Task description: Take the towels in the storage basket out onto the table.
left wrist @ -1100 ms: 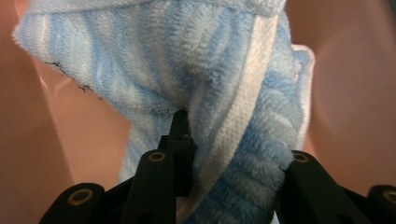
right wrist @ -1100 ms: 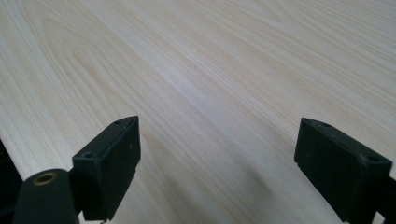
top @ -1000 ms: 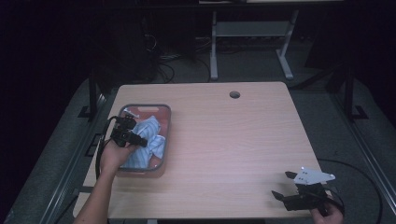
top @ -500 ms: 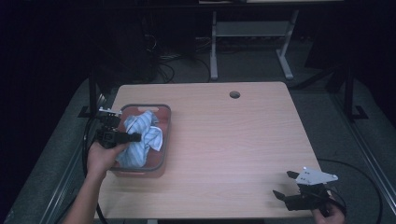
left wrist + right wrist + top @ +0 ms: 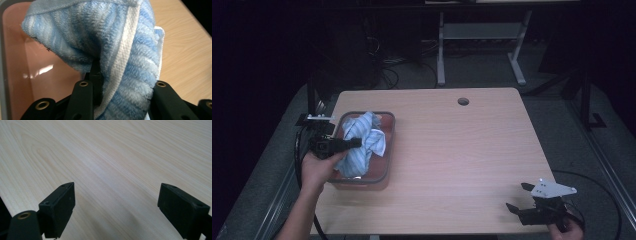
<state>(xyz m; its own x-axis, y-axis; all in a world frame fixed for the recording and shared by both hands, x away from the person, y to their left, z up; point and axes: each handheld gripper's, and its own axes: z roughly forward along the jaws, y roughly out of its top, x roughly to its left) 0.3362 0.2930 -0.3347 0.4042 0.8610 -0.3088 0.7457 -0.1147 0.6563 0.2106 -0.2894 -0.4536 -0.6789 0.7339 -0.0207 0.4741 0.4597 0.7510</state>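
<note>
High view: blue-and-white striped towel bunched up, lifted partly out of the pink tub, lower folds hanging down into it. Tub sits at the left side of the bench, near its left edge. My left hand-held gripper comes in from the left over the tub's rim, roughly level, jaws clamped on the towel's middle. My left hand is wrapped round its body, forearm coming up from the bottom left, cable hanging beside the bench edge.

Left gripper view: terry towel pinched between my two black jaws, cloth draped over and up in front of the camera, white hem band running down the middle. Pink tub floor below and to the left with a light glare on it, grey rim at far left. Bare bench wood to the right of the cloth.

My right hand-held gripper rests at the near right corner of the bench, well apart from tub and towel, grey three-cornered plate on top, my right hand behind it at the frame's bottom. Right gripper view: jaws stand wide, nothing between them, plain wood grain ahead.

Round cable hole near the bench's far edge. Dark floor, cables and a white-legged frame beyond.
</note>
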